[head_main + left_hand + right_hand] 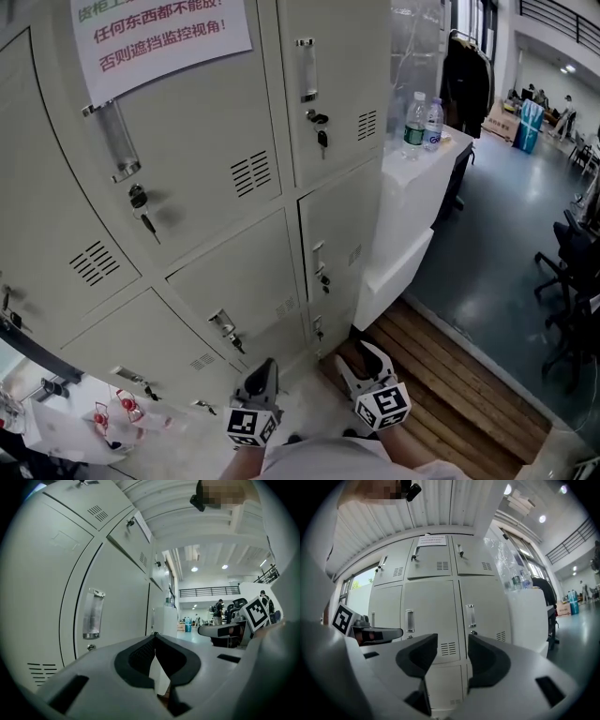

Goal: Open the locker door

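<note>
Hovering level near lockers (234, 141): left claw (265, 367), right claw (359, 359).

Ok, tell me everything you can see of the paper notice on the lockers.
The paper notice is a white sheet with lines of red Chinese characters, stuck flat on an upper locker door. The head view crops its top; its lower left corner ends at that door's clear handle. Nothing else touches it.

Lockers (216, 122): smooth matt painted metal; handles (116, 141): clear glossy plastic. Notice (159, 33): paper. Planks (445, 375): bare wood. Floor (506, 234): dark, glossy. Bottles (415, 120): clear plastic.
</note>
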The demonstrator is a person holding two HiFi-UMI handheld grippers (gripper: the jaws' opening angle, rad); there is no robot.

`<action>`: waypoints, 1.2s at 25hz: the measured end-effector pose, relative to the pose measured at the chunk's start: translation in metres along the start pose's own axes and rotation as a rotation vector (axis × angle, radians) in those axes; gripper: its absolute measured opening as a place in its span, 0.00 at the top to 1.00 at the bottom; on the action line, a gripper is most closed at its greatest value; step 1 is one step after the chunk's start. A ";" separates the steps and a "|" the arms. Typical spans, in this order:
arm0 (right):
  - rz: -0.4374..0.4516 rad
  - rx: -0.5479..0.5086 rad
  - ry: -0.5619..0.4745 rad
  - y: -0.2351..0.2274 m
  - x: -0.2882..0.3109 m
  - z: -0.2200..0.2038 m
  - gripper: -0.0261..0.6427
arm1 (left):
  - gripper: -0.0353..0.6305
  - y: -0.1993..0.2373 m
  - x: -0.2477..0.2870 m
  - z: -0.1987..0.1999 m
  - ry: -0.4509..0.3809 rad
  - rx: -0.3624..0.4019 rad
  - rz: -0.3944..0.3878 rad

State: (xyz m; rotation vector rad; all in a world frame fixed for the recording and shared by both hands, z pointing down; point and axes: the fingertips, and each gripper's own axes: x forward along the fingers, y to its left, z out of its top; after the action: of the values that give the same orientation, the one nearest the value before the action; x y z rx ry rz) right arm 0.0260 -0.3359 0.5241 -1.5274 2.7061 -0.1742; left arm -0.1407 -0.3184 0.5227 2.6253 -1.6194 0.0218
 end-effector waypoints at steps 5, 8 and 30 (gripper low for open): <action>0.055 -0.055 -0.007 -0.010 0.034 0.012 0.70 | 0.93 0.014 -0.002 0.000 0.006 0.001 0.060; 0.099 -0.099 -0.012 -0.016 0.061 0.021 0.70 | 0.93 0.022 -0.005 -0.002 0.011 -0.003 0.099; 0.178 -0.178 0.051 -0.060 0.215 0.046 0.70 | 0.93 0.045 -0.026 -0.012 0.030 -0.008 0.264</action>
State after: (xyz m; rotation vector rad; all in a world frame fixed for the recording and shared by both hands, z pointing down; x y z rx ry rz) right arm -0.0310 -0.5545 0.4912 -1.3253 2.9495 0.0332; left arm -0.1926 -0.3147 0.5352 2.3730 -1.9379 0.0661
